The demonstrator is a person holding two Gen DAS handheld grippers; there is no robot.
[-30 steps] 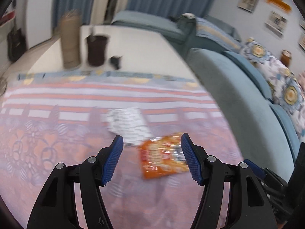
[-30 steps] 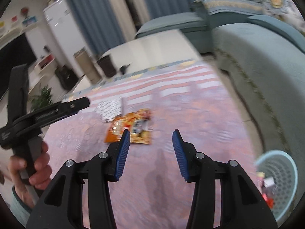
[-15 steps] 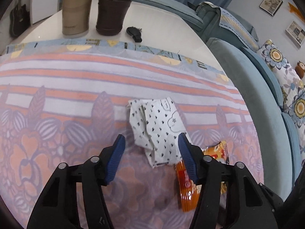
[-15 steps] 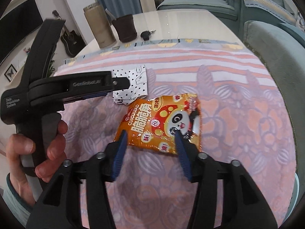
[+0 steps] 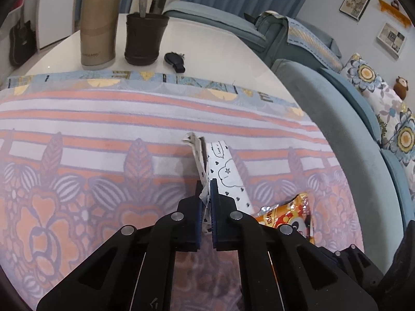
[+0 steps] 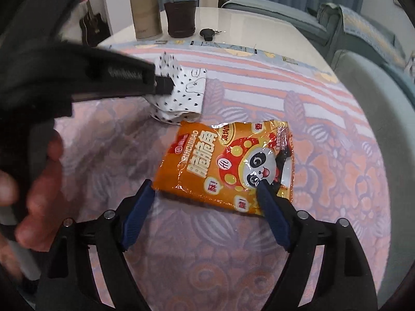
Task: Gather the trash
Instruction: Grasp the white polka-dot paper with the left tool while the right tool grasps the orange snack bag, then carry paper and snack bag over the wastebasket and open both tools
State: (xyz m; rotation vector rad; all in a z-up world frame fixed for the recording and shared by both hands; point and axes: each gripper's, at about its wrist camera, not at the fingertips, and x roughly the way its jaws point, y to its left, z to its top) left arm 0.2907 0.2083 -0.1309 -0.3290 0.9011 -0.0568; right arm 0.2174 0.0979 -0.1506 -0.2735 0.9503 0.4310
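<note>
A white paper wrapper with small black hearts (image 5: 224,173) lies on the patterned tablecloth (image 5: 103,140). My left gripper (image 5: 206,194) is shut on its near edge, which stands pinched up between the blue pads. The wrapper (image 6: 181,90) and the left gripper (image 6: 162,85) also show in the right wrist view. An orange snack bag with a panda (image 6: 225,163) lies flat beside the wrapper. My right gripper (image 6: 206,184) is open, its fingers at either side of the bag's near edge. The bag's corner (image 5: 288,215) shows in the left wrist view.
A tan flask (image 5: 99,20), a dark brown cup with a utensil (image 5: 145,39) and a black car key (image 5: 175,61) stand on the bare white table at the far end. A teal sofa (image 5: 345,134) with floral cushions runs along the right.
My left gripper has closed on the white wrapper and bunched it upright. My right gripper has moved in closer around the orange bag's near edge.
</note>
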